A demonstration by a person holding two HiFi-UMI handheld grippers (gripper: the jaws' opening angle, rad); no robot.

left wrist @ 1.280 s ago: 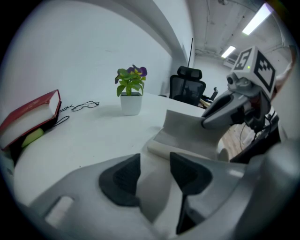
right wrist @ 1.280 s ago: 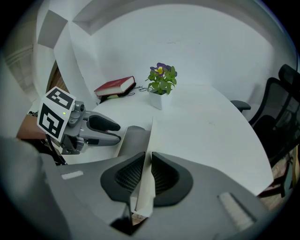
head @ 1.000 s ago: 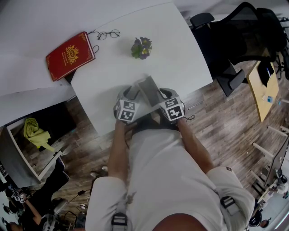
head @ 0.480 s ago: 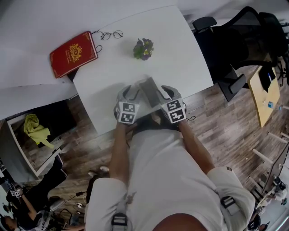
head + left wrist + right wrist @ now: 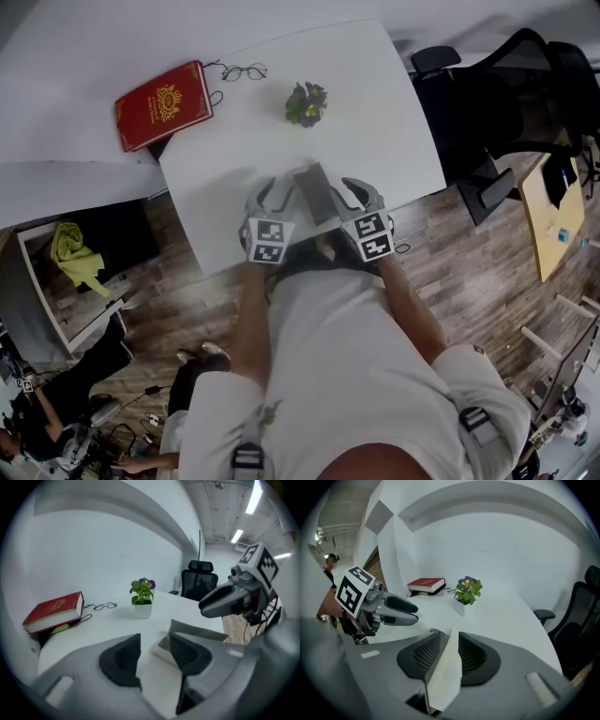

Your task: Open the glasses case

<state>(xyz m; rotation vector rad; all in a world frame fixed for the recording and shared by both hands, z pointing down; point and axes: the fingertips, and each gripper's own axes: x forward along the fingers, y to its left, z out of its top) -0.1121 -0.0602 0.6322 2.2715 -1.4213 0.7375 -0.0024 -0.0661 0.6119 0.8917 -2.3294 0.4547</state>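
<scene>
The flat grey rectangular glasses case (image 5: 314, 192) lies on the white table (image 5: 375, 94), close to its near edge and between the two tongs. Its thin lid flap (image 5: 446, 672) stands raised, so the case looks partly open. The right tongs (image 5: 349, 194) have that flap between their jaws, and the jaws are opening. They are only narrowly apart, and the pads no longer seem to press the flap. The left tongs (image 5: 154, 654) stand moderately apart and hold nothing. The case's pale base (image 5: 161, 649) sits just beyond their right pad.

The main risk, as I judge it, is that the flap drops shut once the right tongs let go, since nothing else props it up. Nothing pins the base either, so any drag on the flap could tip or slide the case. It lies so near the table's edge that a nudge toward the person might push it off.

Counted:
- one glasses case
- two tongs
- one red hardback book with a gold emblem (image 5: 164, 105)
- one pair of thin wire-rimmed spectacles (image 5: 242, 71)
- one small potted plant with purple flowers (image 5: 307, 103)
</scene>
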